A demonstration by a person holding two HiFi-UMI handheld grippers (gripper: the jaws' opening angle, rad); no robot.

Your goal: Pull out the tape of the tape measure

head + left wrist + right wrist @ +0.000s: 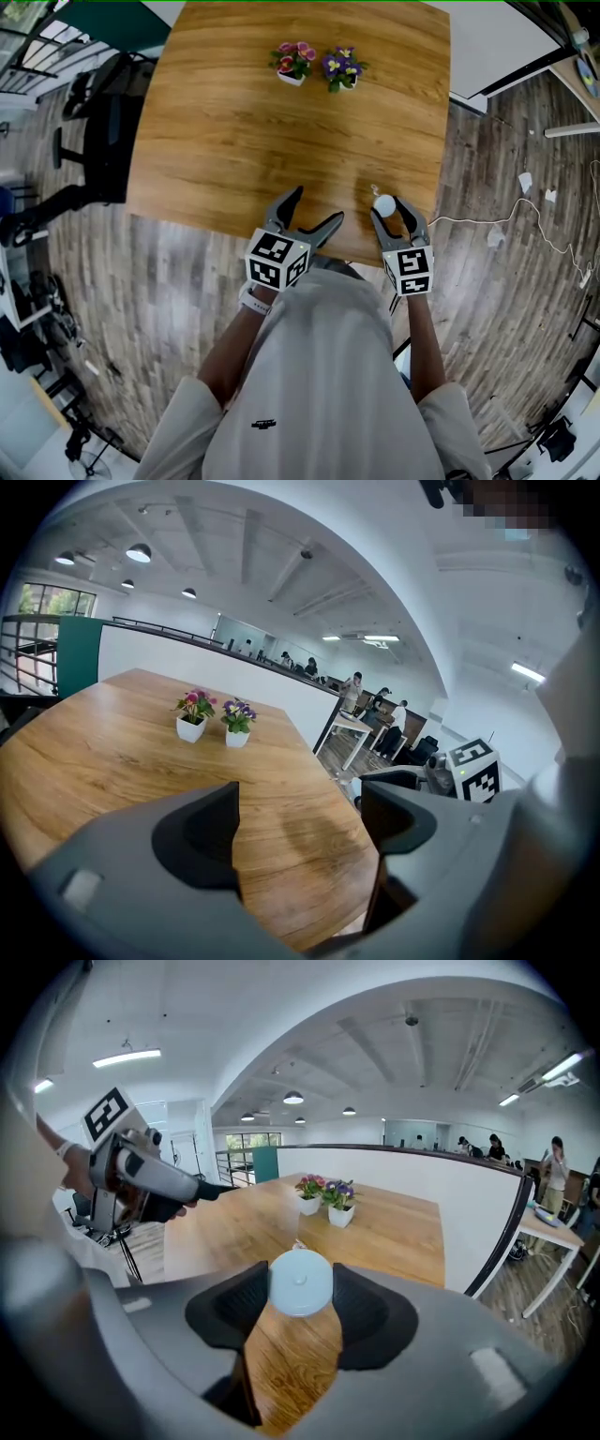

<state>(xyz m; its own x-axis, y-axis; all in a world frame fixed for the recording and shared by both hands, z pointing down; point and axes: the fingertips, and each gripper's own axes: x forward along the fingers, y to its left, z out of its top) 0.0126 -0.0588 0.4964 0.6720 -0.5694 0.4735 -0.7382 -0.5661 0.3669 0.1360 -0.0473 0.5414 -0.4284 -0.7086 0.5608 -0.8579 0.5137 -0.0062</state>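
Note:
A small round pale-blue tape measure [300,1282] is clamped between the pads of my right gripper [300,1288], held up over the near edge of the wooden table [281,141]. In the head view the tape measure [384,203] shows as a white disc between the right gripper's [392,208] fingers, with a small tab at its far side. My left gripper [314,208] hangs to the left of it over the table's near edge, jaws wide apart and nothing between them. In the left gripper view my left gripper [300,822] frames only bare wood.
Two small white pots of flowers [293,62] [342,67] stand at the far side of the table. An office chair [103,131] stands left of the table. Cables [525,220] lie on the floor at the right.

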